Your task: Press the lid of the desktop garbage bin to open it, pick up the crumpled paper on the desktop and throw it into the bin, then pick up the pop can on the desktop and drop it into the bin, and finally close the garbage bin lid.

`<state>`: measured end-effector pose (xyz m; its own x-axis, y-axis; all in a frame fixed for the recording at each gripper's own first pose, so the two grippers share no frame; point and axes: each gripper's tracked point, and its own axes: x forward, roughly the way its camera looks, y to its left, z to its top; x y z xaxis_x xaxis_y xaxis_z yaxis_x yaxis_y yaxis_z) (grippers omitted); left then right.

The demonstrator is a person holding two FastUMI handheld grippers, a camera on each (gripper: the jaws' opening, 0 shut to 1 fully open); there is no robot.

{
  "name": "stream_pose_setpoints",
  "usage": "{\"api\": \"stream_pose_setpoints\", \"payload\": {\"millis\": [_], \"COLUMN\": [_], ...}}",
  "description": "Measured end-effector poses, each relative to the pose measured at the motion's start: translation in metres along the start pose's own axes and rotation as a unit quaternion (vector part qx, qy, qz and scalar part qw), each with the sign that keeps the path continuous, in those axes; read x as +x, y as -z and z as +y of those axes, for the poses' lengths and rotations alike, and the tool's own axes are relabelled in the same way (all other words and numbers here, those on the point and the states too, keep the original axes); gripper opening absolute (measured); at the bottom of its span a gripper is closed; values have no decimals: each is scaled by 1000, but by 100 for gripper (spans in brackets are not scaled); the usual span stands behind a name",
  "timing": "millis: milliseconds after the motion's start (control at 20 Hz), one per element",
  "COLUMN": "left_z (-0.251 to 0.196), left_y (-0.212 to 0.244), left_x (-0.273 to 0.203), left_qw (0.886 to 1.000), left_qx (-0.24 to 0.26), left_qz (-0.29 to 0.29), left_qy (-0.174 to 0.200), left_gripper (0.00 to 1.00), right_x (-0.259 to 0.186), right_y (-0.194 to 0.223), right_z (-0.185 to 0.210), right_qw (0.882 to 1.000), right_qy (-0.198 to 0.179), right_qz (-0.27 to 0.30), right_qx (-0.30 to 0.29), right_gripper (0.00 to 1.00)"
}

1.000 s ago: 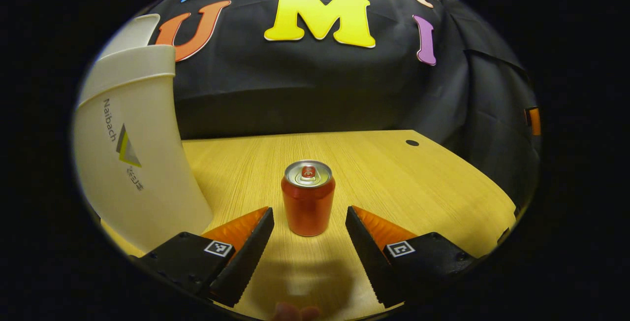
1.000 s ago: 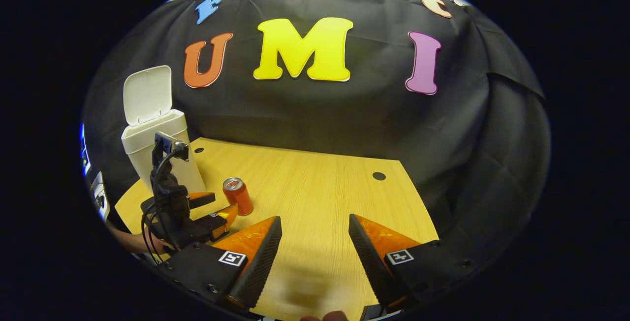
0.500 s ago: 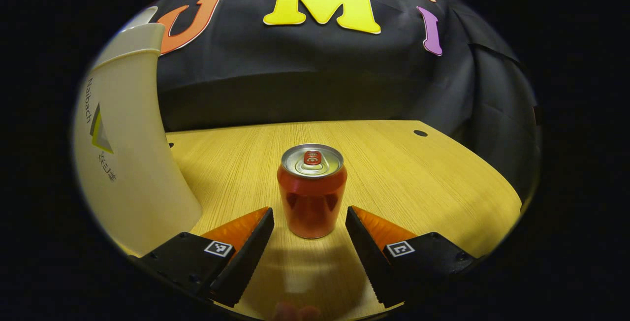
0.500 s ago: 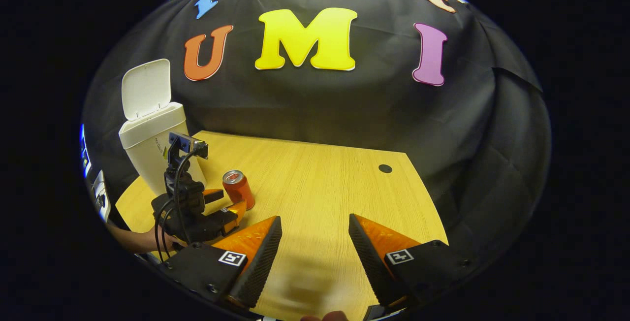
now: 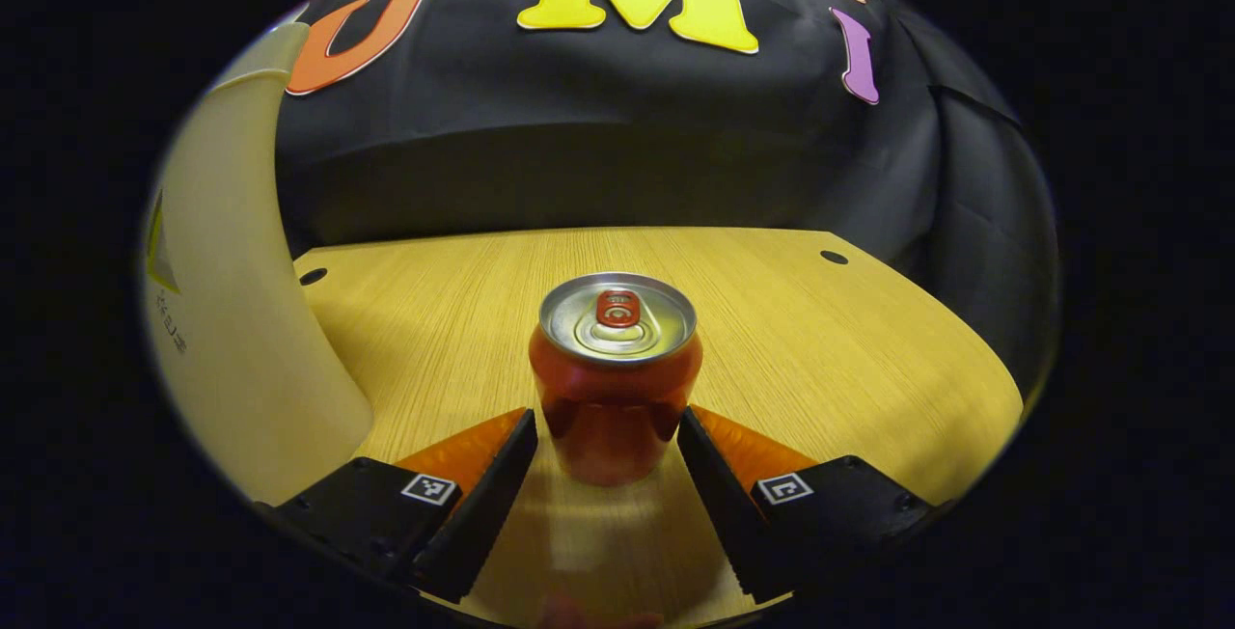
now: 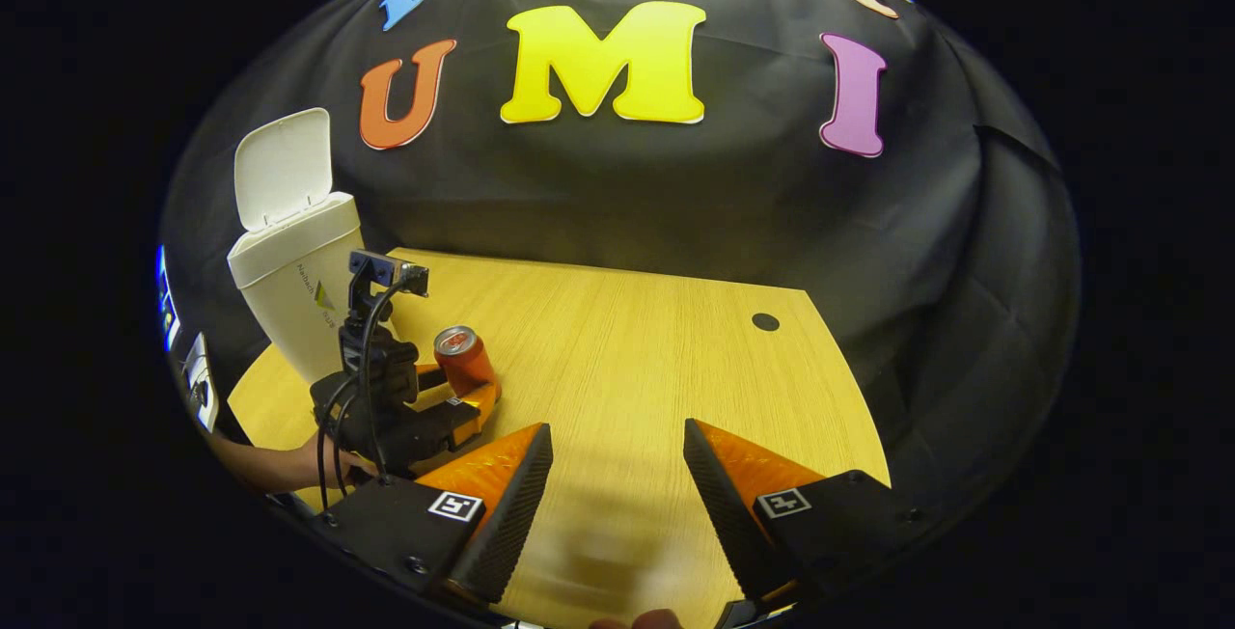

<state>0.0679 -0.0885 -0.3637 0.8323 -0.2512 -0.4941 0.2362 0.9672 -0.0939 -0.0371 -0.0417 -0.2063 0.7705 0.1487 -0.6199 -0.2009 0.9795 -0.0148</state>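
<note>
Left claw (image 5: pixel 606 436) wide open, can (image 5: pixel 615 373) upright btwn fingers; squeeze mid-body, keep level. Right claw (image 6: pixel 617 475) open, empty, near desk (image 6: pixel 656 369) edge.

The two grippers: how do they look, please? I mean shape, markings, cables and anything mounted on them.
The left gripper and the right gripper each have two wedge-shaped fingers with ribbed inner faces, fixed on black blocks. Each block carries a small square black-and-white marker. In the right gripper view, the left gripper has a black body with looping black cables and a small camera on a post. The forearm holding it is bare.
</note>
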Motion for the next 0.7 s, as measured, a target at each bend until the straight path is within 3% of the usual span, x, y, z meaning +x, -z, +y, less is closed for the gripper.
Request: {"api": "stream_pose_setpoints", "payload": {"millis": [200, 250, 700], "left_z": [-4, -5, -20], "left_y": [-4, -4, -48], "left_x": [1, 2, -38], "left_qw": [1000, 1000, 999], "left_qx": [12, 10, 20], "left_qz": [4, 5, -18], "left_qy": [15, 20, 35], "left_gripper": [96, 87, 86], "right_x": [2, 2, -10], "right_y": [-3, -4, -14], "right_z": [-1, -1, 7], "right_qw": [1000, 1000, 999], "right_qy": [3, 3, -1], "right_qz": [0, 0, -32], "right_qx": [6, 5, 24], "right_gripper": [87, 87, 88]}}
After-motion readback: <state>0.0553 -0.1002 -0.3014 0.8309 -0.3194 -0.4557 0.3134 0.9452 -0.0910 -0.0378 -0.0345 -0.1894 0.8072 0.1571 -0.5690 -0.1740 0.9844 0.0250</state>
